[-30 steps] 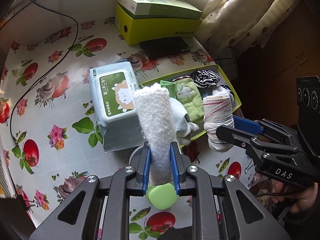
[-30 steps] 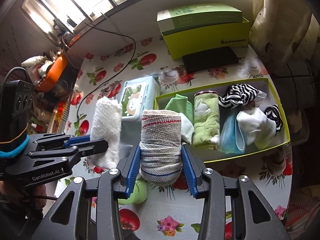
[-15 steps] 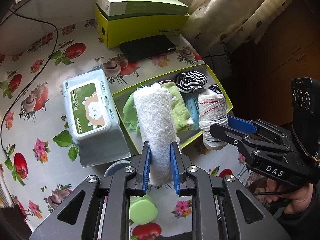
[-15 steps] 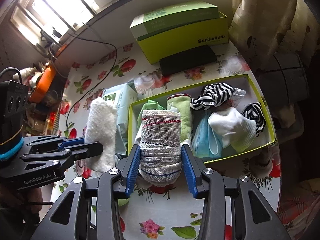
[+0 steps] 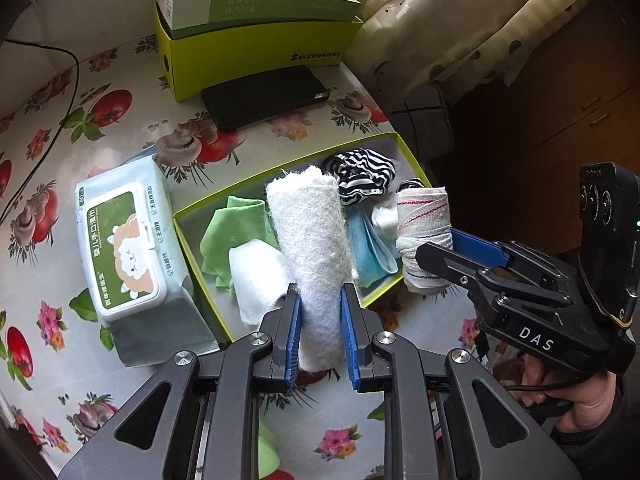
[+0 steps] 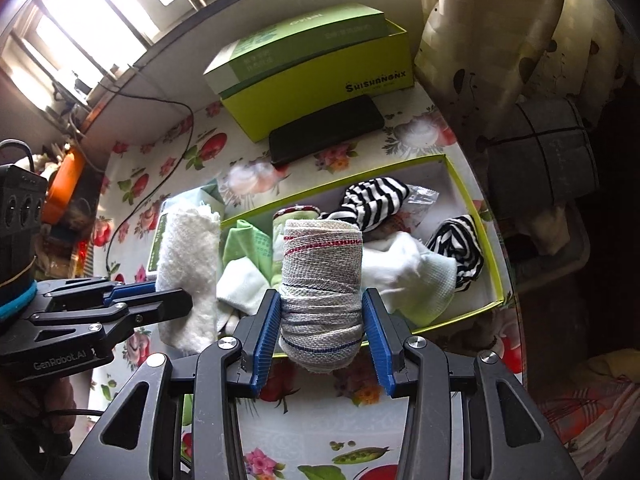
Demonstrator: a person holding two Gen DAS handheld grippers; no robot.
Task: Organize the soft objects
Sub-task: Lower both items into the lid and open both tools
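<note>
My left gripper (image 5: pixel 320 316) is shut on a rolled fluffy white towel (image 5: pixel 310 236), held upright over the near edge of the green-rimmed box (image 5: pixel 280 168). The towel also shows in the right wrist view (image 6: pixel 186 276). My right gripper (image 6: pixel 322 320) is shut on a rolled grey woven cloth with red and blue stripes (image 6: pixel 322 276), held above the box's front wall (image 6: pixel 460 316); it shows in the left wrist view (image 5: pixel 422 236) too. The box holds green cloths (image 5: pixel 228 232), a white sock (image 5: pixel 256 276), a blue mask (image 5: pixel 368 244) and striped socks (image 6: pixel 376 200).
A wet-wipes pack (image 5: pixel 124 256) lies left of the box. A black phone (image 5: pixel 264 96) and stacked yellow-green cartons (image 5: pixel 256 36) stand behind it. A cable (image 5: pixel 48 68) crosses the floral tablecloth. A curtain (image 5: pixel 460 28) and the table's right edge are close to the box.
Both grippers have moved right and forward with their rolls, from beside the wipes pack to over the box. Both grips are unchanged.
</note>
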